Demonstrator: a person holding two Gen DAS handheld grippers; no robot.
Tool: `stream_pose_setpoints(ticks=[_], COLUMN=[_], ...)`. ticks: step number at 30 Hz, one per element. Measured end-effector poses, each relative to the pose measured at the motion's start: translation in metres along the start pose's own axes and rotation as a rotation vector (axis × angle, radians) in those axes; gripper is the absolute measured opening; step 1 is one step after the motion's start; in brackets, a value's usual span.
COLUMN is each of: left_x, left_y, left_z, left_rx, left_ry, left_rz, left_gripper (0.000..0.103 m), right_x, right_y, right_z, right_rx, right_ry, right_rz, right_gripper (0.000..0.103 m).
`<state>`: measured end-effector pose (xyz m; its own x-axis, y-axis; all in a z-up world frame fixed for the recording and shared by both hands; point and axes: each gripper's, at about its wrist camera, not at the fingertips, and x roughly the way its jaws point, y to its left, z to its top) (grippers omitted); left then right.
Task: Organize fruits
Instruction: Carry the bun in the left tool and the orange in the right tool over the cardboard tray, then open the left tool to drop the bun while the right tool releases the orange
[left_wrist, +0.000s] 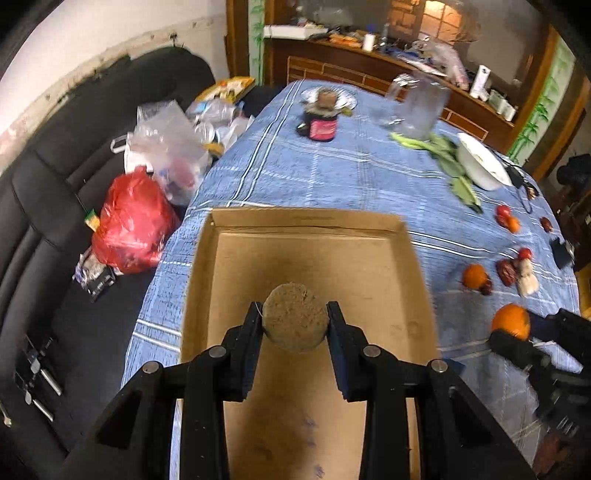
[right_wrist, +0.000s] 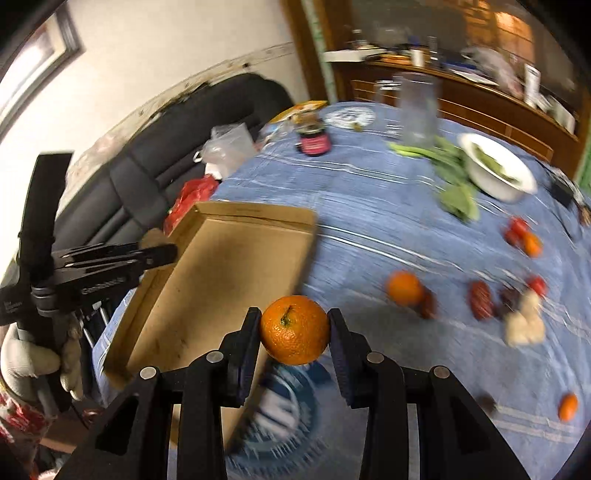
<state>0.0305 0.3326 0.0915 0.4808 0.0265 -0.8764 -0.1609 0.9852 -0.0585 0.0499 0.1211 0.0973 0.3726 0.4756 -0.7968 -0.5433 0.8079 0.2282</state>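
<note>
your left gripper (left_wrist: 295, 317) jaws grip a brown round fruit (left_wrist: 295, 317) (kiwi-like) above the cardboard tray (left_wrist: 310, 218); your right gripper (right_wrist: 294, 324) jaws grip an orange (right_wrist: 294, 324) just beside the tray's right edge.

Brown, rough-skinned round fruit (left_wrist: 296, 318): clamped between two black gripper fingers, held above the floor of the shallow cardboard tray (left_wrist: 384, 225), which is open-topped and lies on the blue checked tablecloth. Orange (right_wrist: 294, 329): bright, dimpled skin, stem end facing the camera, pinched between the other pair of fingers just beside the tray's near corner. Loose on the cloth to the right: a smaller orange (right_wrist: 404, 287), dark red dates (right_wrist: 481, 305), small red fruits (right_wrist: 517, 228), well apart from the tray.
</note>
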Motion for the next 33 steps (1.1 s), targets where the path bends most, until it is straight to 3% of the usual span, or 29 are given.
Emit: stream_pose_setpoints(ticks=[10, 17, 19, 22, 25, 31, 33], left_x=[0.058, 0.071, 0.072, 0.065, 0.057, 0.031, 0.017], left_y=[0.023, 0.033, 0.035, 0.038, 0.04, 0.043, 0.043], left_z=[0.013, 0.016, 0.017, 0.02, 0.023, 0.029, 0.029], left_rx=[0.009, 0.007, 0.001, -0.002, -0.004, -0.026, -0.039], left_ry=[0.091, 0.105, 0.104, 0.084, 0.065, 0.021, -0.007], left_rz=[0.02, 0.02, 0.009, 0.005, -0.002, -0.01, -0.021], left_gripper=[0.033, 0.033, 0.034, 0.044, 0.048, 0.051, 0.059], right_x=[0.086, 0.111, 0.113, 0.115, 0.11, 0.082, 0.064], right_y=[0.041, 0.045, 0.046, 0.045, 0.044, 0.036, 0.026], right_z=[0.026, 0.032, 0.036, 0.041, 0.047, 0.053, 0.05], right_rx=[-0.047, -0.038, -0.038, -0.027, -0.023, -0.02, -0.008], right_ry=[0.108, 0.129, 0.128, 0.125, 0.096, 0.037, 0.009], right_rz=[-0.02, -0.063, -0.072, -0.074, -0.084, -0.114, -0.136], right_gripper=[0.04, 0.04, 0.04, 0.042, 0.056, 0.057, 0.057])
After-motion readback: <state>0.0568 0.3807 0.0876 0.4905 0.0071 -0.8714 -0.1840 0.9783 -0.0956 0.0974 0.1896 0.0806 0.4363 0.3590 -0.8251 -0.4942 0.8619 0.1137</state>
